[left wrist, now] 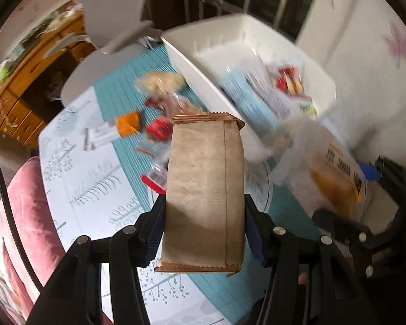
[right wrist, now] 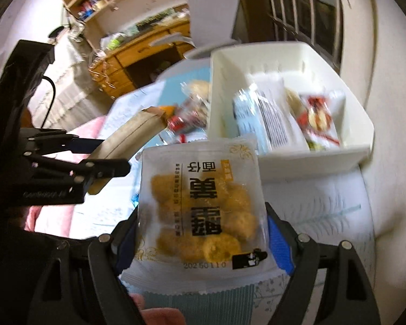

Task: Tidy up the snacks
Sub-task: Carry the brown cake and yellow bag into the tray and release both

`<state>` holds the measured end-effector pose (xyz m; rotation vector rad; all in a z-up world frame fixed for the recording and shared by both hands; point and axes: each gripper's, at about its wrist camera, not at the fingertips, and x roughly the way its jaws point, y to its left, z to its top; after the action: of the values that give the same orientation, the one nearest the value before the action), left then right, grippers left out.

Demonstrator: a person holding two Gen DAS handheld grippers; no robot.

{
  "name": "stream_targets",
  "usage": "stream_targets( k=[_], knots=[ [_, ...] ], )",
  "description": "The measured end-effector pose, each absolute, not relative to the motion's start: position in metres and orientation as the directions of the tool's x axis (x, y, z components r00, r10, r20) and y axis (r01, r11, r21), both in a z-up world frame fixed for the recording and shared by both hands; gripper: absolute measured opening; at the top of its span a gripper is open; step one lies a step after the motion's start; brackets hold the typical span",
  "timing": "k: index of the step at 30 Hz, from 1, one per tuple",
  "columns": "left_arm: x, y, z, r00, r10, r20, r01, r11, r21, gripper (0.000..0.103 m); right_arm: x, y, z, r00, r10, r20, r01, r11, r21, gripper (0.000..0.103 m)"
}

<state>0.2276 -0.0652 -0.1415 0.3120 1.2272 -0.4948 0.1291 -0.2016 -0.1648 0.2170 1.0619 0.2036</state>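
My left gripper (left wrist: 204, 224) is shut on a brown paper snack packet (left wrist: 205, 189), held above the table with its sealed end pointing away. My right gripper (right wrist: 200, 230) is shut on a clear bag of golden fried snacks (right wrist: 200, 205) with black print. A white plastic bin (left wrist: 262, 27) stands at the far side and holds a pale blue packet (right wrist: 246, 119) and a red-and-white packet (right wrist: 319, 116). In the right wrist view the left gripper (right wrist: 100, 157) and its brown packet (right wrist: 127, 138) hang to the left. The right gripper's bag (left wrist: 330, 173) shows at the right of the left wrist view.
Loose snacks lie on the teal mat (left wrist: 116, 92): an orange packet (left wrist: 127, 123), a red packet (left wrist: 159, 130), a pale round-cracker bag (left wrist: 159, 81). A pink chair (left wrist: 21, 216) stands at the left, a white chair (left wrist: 113, 8) beyond the table, a wooden desk (left wrist: 21, 86) behind.
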Motion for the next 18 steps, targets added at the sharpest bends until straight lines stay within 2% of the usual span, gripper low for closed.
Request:
stream_targets(
  k=[4,9,18],
  knots=[
    [0.237,-0.065,-0.121,0.296,-0.208,-0.932,0.464,0.885,-0.050,0.052,0.144,-0.205,-0.147,0.498,0.290,-0.817,-0.096,0.955,0.281,0.081],
    [0.257,-0.073,-0.106,0.322,-0.267,-0.908,0.395,0.910,-0.128,0.052,0.161,-0.222,-0.126,0.533,0.304,-0.790,-0.121,0.951,0.284,0.081],
    [0.278,-0.116,-0.099,0.370,-0.368,-0.853,0.351,0.905,-0.238,0.052,0.193,-0.274,-0.109,0.592,0.242,-0.769,-0.085,0.967,0.239,0.081]
  ],
)
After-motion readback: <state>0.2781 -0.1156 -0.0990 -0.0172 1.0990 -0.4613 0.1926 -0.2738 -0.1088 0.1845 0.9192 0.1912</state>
